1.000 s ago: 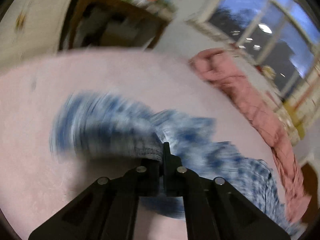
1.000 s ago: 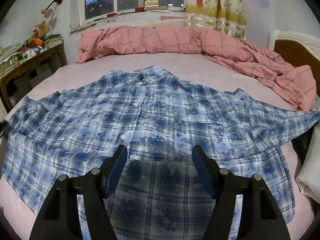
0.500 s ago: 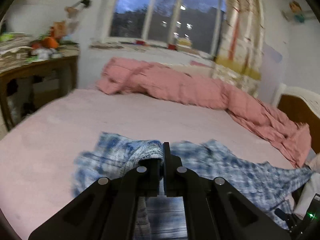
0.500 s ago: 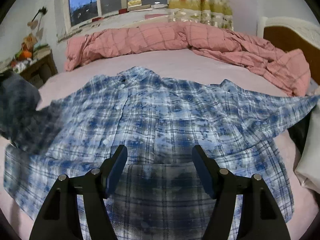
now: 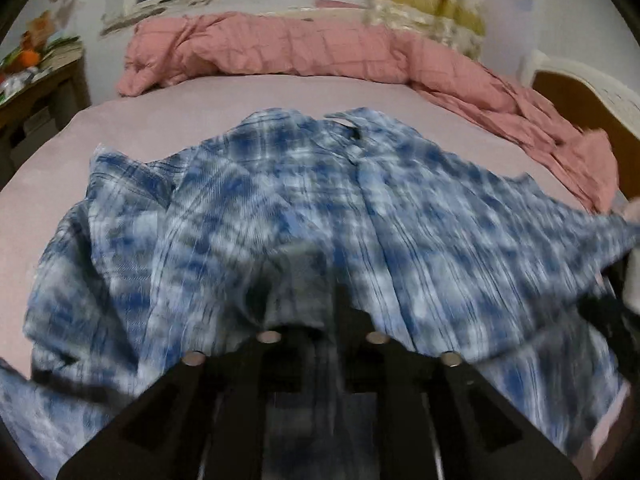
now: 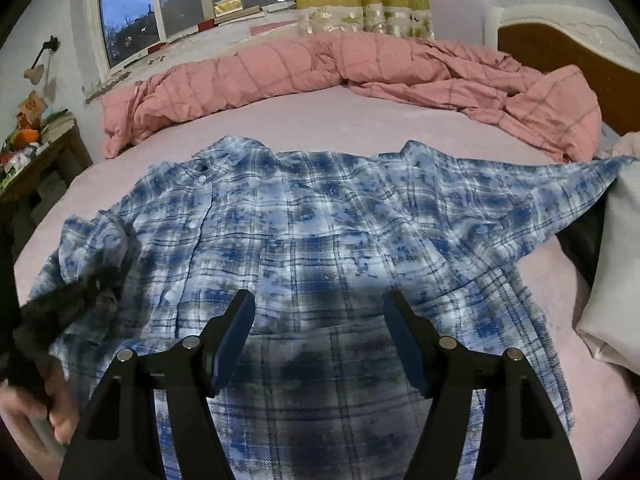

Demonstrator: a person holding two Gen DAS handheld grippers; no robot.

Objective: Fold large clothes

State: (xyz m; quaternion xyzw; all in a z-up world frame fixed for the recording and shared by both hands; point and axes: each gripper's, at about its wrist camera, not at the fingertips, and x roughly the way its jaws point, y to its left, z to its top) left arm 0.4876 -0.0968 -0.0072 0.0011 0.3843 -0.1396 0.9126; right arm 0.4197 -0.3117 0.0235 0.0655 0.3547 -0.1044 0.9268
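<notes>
A blue and white plaid shirt (image 6: 320, 216) lies front up on the pink bed sheet (image 6: 320, 120), collar toward the window. Its left sleeve (image 5: 132, 216) is folded in over the body, while the right sleeve (image 6: 560, 184) stretches out to the right. My left gripper (image 5: 304, 296) is low over the shirt's middle and blurred. Its jaws are opening, with sleeve fabric draped between them and over the left finger. A hand and that gripper (image 6: 60, 304) show at the left edge of the right wrist view. My right gripper (image 6: 320, 300) hovers open above the shirt's lower front, holding nothing.
A crumpled pink checked quilt (image 6: 320, 68) runs along the far side of the bed and down the right. A wooden headboard (image 6: 560, 52) stands at the right, with a white pillow (image 6: 612, 280) below it. A cluttered side table (image 6: 36, 148) is at the left, under the window (image 6: 180, 4).
My left gripper has swept the left sleeve from the outer left across onto the shirt's body, and its jaws have parted. The right gripper has drifted slightly and stays open.
</notes>
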